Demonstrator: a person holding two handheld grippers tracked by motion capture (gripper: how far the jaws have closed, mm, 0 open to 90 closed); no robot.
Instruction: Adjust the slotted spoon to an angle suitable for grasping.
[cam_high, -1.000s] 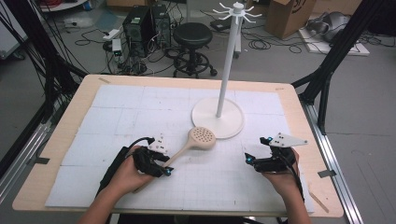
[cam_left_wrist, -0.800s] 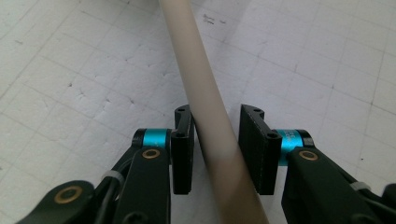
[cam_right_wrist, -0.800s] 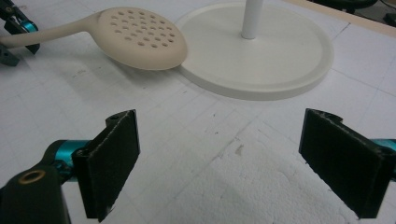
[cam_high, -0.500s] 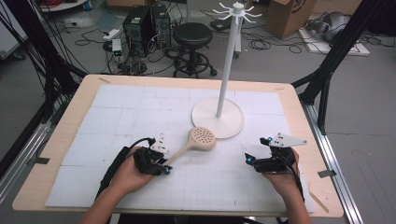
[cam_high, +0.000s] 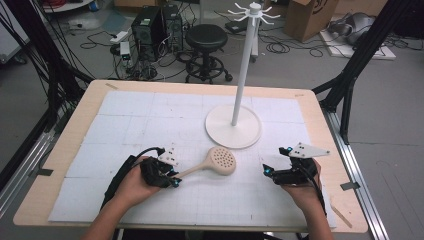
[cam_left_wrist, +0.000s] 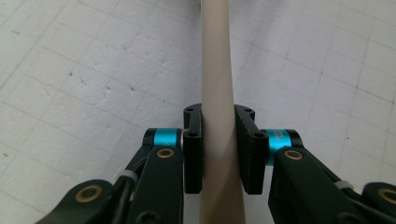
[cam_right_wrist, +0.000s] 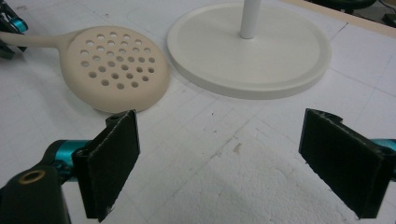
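A cream slotted spoon (cam_high: 218, 160) with a round perforated head lies on the white mat, its handle running toward the lower left. My left gripper (cam_high: 173, 182) is shut on that handle (cam_left_wrist: 217, 98), with both black pads pressed against its sides. The spoon head (cam_right_wrist: 114, 66) rests just left of the white stand's round base (cam_right_wrist: 261, 56). My right gripper (cam_high: 265, 171) stands open over bare mat to the right of the spoon, nothing between its jaws. The white hook stand (cam_high: 244, 70) rises behind, with several short prongs at its top.
The white gridded mat (cam_high: 150, 120) covers most of the wooden table (cam_high: 80, 117). Beyond the far edge are a black stool (cam_high: 206, 37), computer cases, cables and cardboard boxes. Black frame struts stand at both sides.
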